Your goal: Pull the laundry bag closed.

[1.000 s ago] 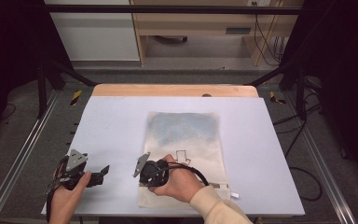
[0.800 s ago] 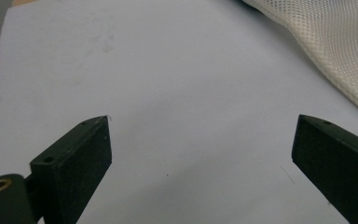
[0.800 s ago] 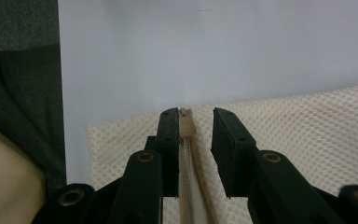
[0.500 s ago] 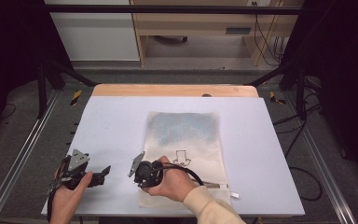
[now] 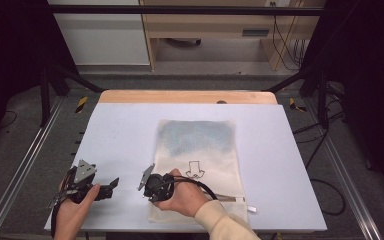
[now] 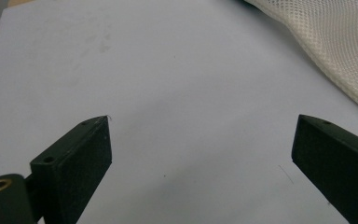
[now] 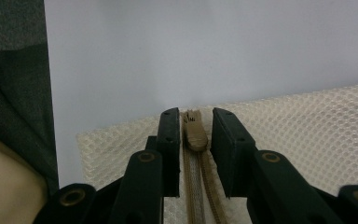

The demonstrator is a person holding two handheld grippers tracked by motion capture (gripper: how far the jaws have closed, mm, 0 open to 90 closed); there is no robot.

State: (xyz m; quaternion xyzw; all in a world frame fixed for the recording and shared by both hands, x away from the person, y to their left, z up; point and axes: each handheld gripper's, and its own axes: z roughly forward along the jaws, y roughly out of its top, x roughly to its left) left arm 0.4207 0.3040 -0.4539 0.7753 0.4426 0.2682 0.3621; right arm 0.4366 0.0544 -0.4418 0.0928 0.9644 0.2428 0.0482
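My right gripper sits at the near-left corner of the mesh bag, which lies flat on the white table right of centre. The right gripper view gives what the high view cannot: the jaws are nearly closed either side of the tan zipper pull, with slim gaps visible on both sides, so not yet pinching it; the zipper tape runs back between the jaws toward the camera. In the high view my right hand covers that corner, and the pull itself is hidden. My left gripper is spread wide over bare table, left of the bag; the left gripper view catches the bag's mesh edge at upper right. Against the frame from a second ago, my right gripper has shifted left along the bag's near edge toward the corner; the left one has barely moved. The bag shows a blue patch at its far half and a printed arrow nearer me. Cable from the right gripper loops over the bag.
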